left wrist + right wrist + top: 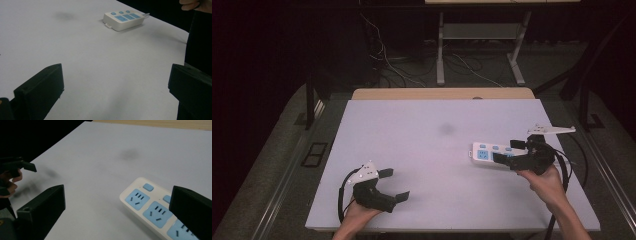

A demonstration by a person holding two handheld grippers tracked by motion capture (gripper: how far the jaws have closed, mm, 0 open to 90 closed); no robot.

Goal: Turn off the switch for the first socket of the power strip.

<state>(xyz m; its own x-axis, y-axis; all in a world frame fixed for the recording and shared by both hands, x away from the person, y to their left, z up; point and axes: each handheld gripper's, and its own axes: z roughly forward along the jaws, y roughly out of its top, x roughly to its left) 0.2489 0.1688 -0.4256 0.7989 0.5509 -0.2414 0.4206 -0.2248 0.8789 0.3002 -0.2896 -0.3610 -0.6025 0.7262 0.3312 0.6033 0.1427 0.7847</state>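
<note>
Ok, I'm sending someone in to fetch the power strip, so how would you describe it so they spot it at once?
Look at the pale table and go to its right side, just ahead of the person's right-hand tool. The power strip lies flat there: a white bar with light blue sockets and small blue buttons, the table's one coloured item.

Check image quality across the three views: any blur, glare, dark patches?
High view: table evenly lit and sharp, surroundings very dark, a grey smudge mid-table. Left gripper view: power strip slightly soft, near jaws soft-edged, no glare. Right gripper view: the strip's sockets are crisp, the left gripper is motion-blurred, with smeared shadow beside it.
</note>
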